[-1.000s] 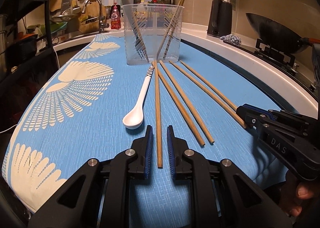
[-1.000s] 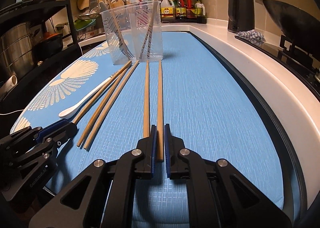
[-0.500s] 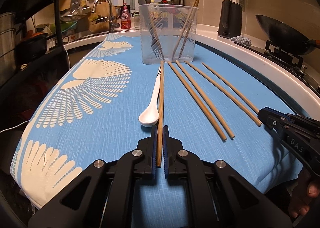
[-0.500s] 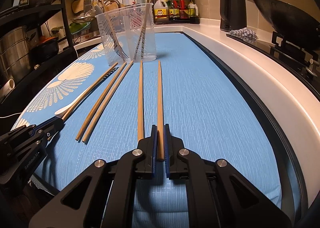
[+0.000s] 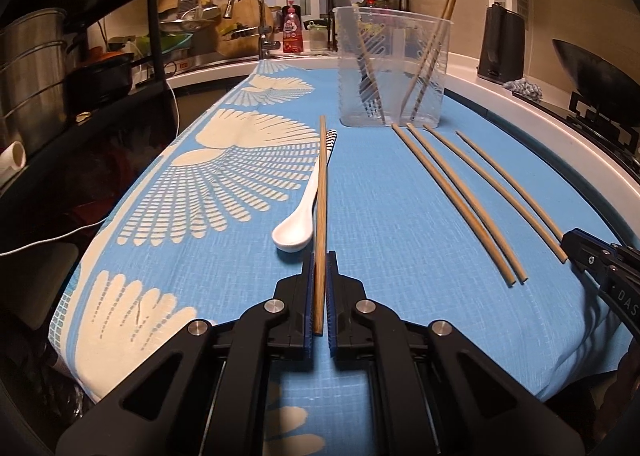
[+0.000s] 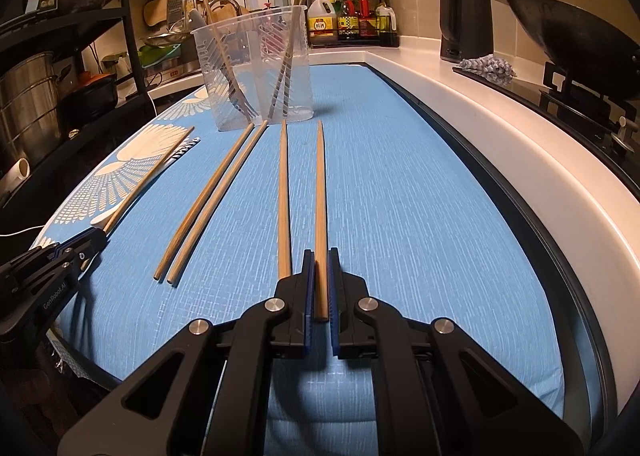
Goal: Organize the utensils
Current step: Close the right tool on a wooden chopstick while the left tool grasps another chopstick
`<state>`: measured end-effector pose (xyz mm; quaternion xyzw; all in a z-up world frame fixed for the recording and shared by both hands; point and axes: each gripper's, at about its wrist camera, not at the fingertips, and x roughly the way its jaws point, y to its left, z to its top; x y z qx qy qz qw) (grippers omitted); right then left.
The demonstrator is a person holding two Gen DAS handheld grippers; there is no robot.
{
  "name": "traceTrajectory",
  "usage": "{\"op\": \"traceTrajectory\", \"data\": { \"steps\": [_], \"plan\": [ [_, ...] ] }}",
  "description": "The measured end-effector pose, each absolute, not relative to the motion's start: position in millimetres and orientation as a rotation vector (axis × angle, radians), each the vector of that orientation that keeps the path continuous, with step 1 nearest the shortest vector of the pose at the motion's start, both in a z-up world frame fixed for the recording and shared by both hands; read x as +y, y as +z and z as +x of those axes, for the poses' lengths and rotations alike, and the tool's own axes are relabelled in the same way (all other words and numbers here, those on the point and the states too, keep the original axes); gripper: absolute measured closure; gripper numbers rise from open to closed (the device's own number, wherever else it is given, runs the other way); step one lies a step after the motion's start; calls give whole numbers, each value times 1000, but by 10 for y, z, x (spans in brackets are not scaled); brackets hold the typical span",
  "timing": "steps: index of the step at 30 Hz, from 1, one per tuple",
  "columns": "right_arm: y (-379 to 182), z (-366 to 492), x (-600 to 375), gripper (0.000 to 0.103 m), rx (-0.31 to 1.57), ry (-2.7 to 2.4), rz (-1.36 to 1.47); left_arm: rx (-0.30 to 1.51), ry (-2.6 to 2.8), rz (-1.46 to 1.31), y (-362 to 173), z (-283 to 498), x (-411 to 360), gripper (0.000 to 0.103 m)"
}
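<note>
Each hand's tool had clamped one wooden chopstick on the blue cloth (image 5: 400,216): the left gripper (image 5: 319,276) gripped the chopstick beside the spoon (image 5: 321,192), the right gripper (image 6: 319,276) gripped the rightmost chopstick (image 6: 320,192). A few chopsticks and a fork already stood in the clear cup (image 5: 394,68); a white spoon (image 5: 294,232) and three loose chopsticks (image 6: 212,200) remained, so the job looked under half done. "GenRobot.AI" marked the left tool; bottle labels were unreadable
</note>
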<state>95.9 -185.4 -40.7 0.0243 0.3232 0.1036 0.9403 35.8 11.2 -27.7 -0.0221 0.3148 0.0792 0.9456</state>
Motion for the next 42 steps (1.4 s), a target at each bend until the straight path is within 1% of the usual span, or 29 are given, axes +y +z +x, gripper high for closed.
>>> {"op": "traceTrajectory", "data": {
  "steps": [7,11,13,15,17,42],
  "plan": [
    [-408,898,-1824,96,649,182,47,621,31,-3,-265,316,-51,98],
    [-411,863,-1831,96,646,168,52,623,23,-40,-298,325,-8,97],
    [-412,861,-1833,95,647,170,53,622,22,-62,-303,320,12,95],
    [-413,859,-1835,94,649,174,58,616,16,-78,-311,303,7,89],
    [-414,862,-1840,94,649,178,59,612,19,-70,-314,299,-17,88],
    [-402,950,-1816,93,649,186,37,597,43,-74,-315,300,-38,87]
  ]
}}
